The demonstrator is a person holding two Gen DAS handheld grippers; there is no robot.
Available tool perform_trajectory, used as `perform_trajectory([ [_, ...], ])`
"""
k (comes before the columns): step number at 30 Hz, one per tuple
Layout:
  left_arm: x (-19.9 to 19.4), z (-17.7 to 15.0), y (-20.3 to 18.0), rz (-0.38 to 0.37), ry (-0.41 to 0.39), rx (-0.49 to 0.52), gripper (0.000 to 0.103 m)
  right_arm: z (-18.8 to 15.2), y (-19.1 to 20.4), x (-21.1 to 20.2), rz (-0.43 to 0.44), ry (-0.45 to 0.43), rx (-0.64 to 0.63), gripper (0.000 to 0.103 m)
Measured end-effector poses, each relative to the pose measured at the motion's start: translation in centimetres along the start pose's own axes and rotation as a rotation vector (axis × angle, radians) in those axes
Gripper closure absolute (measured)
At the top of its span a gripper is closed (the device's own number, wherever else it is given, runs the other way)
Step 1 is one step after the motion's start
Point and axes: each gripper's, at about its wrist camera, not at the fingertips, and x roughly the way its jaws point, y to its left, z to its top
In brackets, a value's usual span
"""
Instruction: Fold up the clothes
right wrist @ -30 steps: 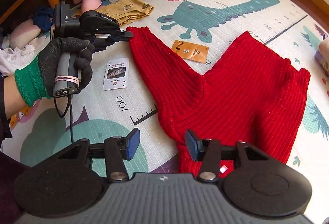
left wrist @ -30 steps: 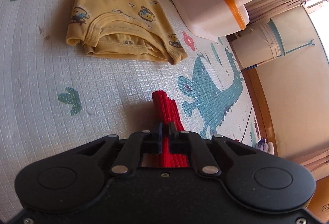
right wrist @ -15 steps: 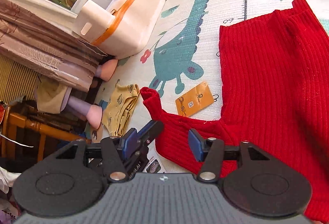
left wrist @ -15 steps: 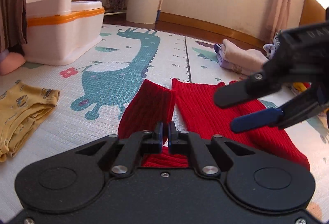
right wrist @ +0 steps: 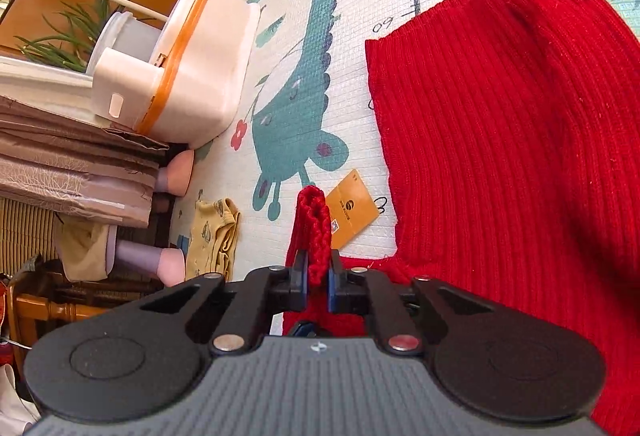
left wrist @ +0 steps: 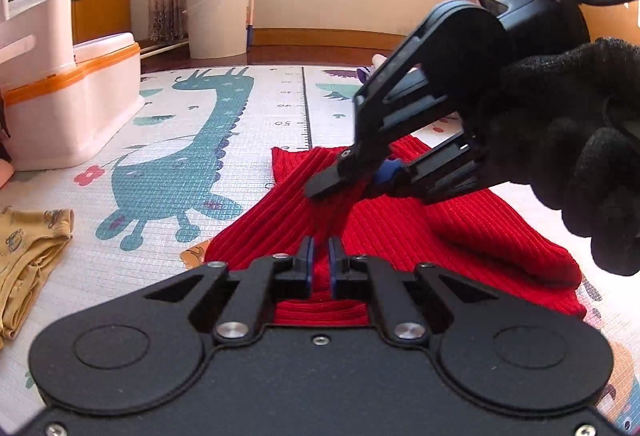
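A red ribbed sweater lies on the play mat, its body spread flat in the right wrist view. My left gripper is shut on a fold of the red sleeve. My right gripper, held by a black-gloved hand, comes in from the right just above and ahead of the left one and pinches the same sleeve. In its own view the right gripper is shut on the sleeve cuff, which stands up between the fingers.
A folded yellow garment lies at the left on the dinosaur-print mat. A white box with an orange band stands beyond it. An orange card lies next to the sweater. A white bucket stands by the far wall.
The left gripper swung the sleeve from beside the yellow garment over toward the sweater body. The right gripper, open before, moved in and shut on the sleeve cuff.
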Motion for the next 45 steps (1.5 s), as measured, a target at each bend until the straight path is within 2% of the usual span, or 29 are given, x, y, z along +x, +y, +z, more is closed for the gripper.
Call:
perform_trajectory([
  [1, -0.3, -0.2, 0.4, 0.021, 0.003, -0.028, 0.078, 0.5, 0.1, -0.6, 0.006, -0.012, -0.010, 0.092],
  [2, -0.7, -0.4, 0.9, 0.041, 0.003, -0.055, 0.058, 1.0, 0.3, -1.3, 0.013, -0.024, -0.022, 0.092],
  [3, -1.0, -0.6, 1.1, 0.051, 0.001, -0.078, 0.049, 1.7, 0.6, -2.2, 0.018, -0.038, -0.043, 0.092],
  [6, -1.1, -1.4, 2.0, 0.012, 0.069, -0.178, 0.046, 3.5, 1.2, -4.5, 0.029, -0.071, -0.090, 0.092],
  [9, -0.1, -2.2, 1.8, -0.029, 0.140, -0.230, 0.046, 5.0, 1.8, -6.8, 0.039, -0.099, -0.139, 0.093],
  [12, 0.4, -2.7, 1.4, -0.084, 0.174, -0.283, 0.046, 6.2, 1.9, -8.7, 0.031, -0.118, -0.174, 0.093],
  [15, 0.5, -3.1, -0.3, -0.139, 0.197, -0.279, 0.048, 7.3, 1.6, -10.0, -0.004, -0.125, -0.212, 0.093],
  [20, 0.0, -3.1, -4.1, -0.177, 0.160, -0.153, 0.060, 8.9, 0.5, -11.6, -0.063, -0.132, -0.246, 0.093],
  [27, 0.5, -2.9, -8.0, -0.170, 0.115, 0.069, 0.060, 10.4, -1.7, -13.7, -0.130, -0.153, -0.241, 0.093],
  [29, 1.2, -3.2, -8.7, -0.180, 0.145, 0.112, 0.060, 10.5, -2.4, -14.1, -0.150, -0.152, -0.234, 0.093],
  [33, 1.9, -4.0, -9.2, -0.193, 0.174, 0.140, 0.060, 10.2, -4.3, -14.7, -0.191, -0.152, -0.210, 0.093],
  [42, 2.2, -4.3, -9.5, -0.223, 0.201, 0.158, 0.060, 8.3, -8.9, -18.3, -0.213, -0.246, -0.073, 0.093],
  [45, 2.4, -4.4, -9.7, -0.231, 0.208, 0.159, 0.060, 8.2, -10.2, -18.2, -0.253, -0.246, -0.053, 0.093],
])
